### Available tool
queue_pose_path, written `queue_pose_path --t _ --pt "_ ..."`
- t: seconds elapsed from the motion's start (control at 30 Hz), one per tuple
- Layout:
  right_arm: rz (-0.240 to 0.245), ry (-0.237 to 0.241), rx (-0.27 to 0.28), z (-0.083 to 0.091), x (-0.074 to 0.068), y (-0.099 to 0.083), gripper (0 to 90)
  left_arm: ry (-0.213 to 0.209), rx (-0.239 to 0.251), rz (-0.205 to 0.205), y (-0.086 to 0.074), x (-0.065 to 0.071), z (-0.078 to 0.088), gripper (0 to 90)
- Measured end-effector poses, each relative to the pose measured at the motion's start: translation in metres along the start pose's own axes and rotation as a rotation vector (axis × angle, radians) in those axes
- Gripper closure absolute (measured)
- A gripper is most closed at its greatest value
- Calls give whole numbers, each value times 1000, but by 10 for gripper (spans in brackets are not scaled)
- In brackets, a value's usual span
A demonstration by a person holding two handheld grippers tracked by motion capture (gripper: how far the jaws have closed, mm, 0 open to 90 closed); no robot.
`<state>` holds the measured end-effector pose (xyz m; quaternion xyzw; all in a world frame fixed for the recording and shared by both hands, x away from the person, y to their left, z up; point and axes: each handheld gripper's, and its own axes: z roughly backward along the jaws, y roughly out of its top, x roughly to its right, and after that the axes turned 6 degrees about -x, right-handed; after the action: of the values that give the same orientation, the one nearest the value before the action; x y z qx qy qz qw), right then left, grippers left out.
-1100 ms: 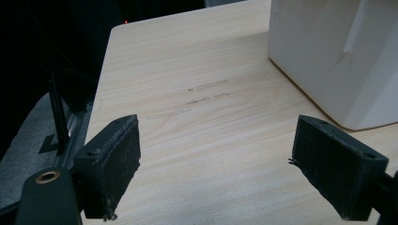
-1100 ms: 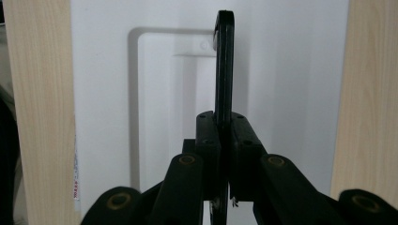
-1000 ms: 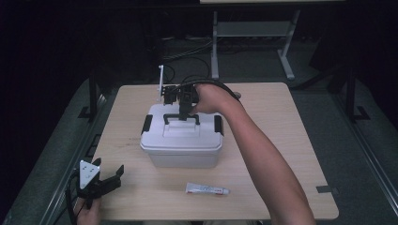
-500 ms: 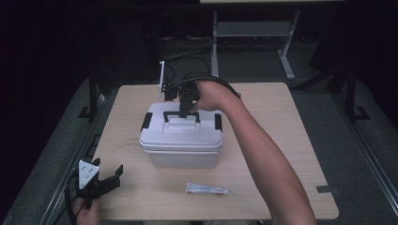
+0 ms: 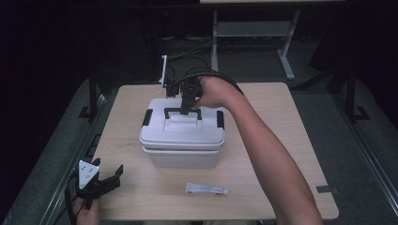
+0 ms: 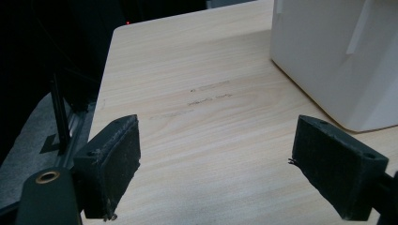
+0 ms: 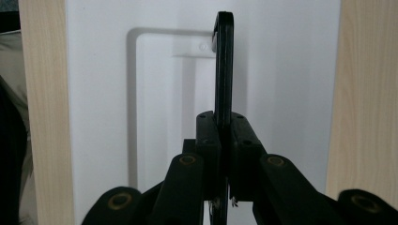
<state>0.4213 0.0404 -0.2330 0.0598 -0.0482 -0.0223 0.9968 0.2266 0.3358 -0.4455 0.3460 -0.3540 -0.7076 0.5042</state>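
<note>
White plastic makes up the box [image 5: 182,138], which sits near the middle of the wooden table [image 5: 281,136], a little toward its left and far edges. Its lid is on, with black latches at both ends and a black handle [image 5: 182,111] standing upright on top. The right gripper [image 5: 187,107] comes down from the far side, held in a hand [image 5: 211,93], and its jaws are clamped tight on the handle's bar; in the right gripper view the thin black handle [image 7: 224,70] runs straight up from between the closed pads over the white lid [image 7: 281,84]. The left gripper [image 5: 101,183] rests at the near left corner of the table, well apart from the box, its jaws spread wide with bare wood between them. A small white tube [image 5: 206,189] lies flat near the near edge, just in front of the box.
</note>
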Motion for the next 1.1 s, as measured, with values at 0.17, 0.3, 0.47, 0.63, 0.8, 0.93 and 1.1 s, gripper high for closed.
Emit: queue_pose_path --t 0.17,0.3,0.47,0.63,0.8,0.93,1.1 --pt "1 -3 0 8 -2 -6 843 0 0 3 0 0 0 150" --pt "-2 -22 -10 18 -4 -18 843 0 3 4 0 0 0 150" --pt "-14 -32 -14 27 -6 -30 842 1 5 2 0 0 0 150" --pt "-35 -40 -17 34 -8 -49 842 0 8 5 0 1 0 150" --pt "-60 -40 -15 36 -10 -71 843 2 2 -4 0 2 0 150" --pt "-86 -41 -21 37 -11 -91 842 2 2 -8 0 3 -1 150" --pt "-102 -46 -18 41 -12 -105 842 3 2 -11 0 3 0 150"
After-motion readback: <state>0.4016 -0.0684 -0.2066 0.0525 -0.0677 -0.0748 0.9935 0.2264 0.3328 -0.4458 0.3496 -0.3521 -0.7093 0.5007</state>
